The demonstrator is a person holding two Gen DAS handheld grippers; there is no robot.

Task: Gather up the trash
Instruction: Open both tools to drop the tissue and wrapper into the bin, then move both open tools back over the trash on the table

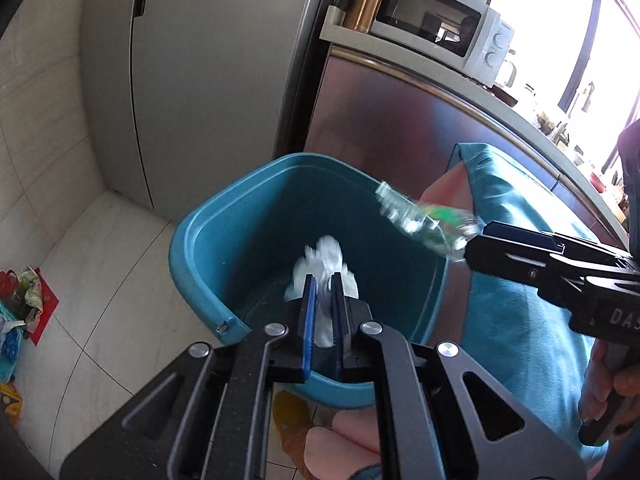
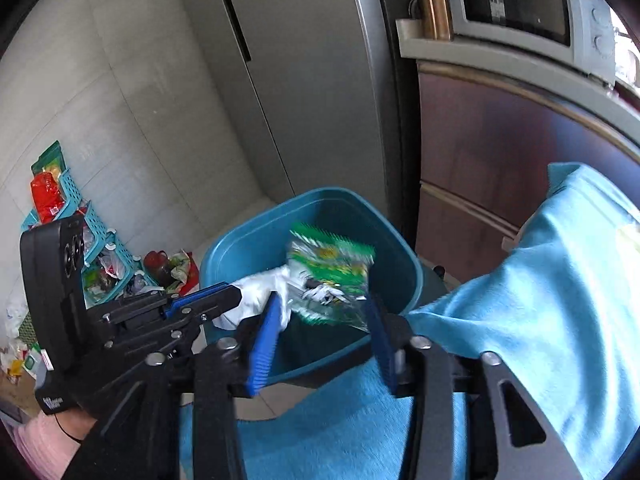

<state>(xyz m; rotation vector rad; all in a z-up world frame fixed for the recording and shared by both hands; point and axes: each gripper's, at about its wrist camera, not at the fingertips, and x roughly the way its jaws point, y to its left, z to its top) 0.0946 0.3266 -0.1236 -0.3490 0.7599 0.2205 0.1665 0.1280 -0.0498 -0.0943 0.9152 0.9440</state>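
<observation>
You're at the drop-off: your left hand-held gripper [image 1: 324, 300] pinches white crumpled paper [image 1: 322, 268] over the blue bin [image 1: 192, 248]. Your right hand-held gripper [image 2: 320, 320] stands wide — the green wrapper [image 2: 330, 276] looks loose above the bin. Next, release the paper.

Left gripper [image 1: 324, 280]: matte black linkage arms with triangular cut-outs, silver round pivot screws, blue ribbed finger pads [image 1: 308, 320]. Right gripper [image 2: 320, 320]: same black frame, blue pads, white lettering "DAS" on body. Person: teal top [image 2: 540, 280], pink sleeve [image 2: 36, 440], bare skin.
</observation>
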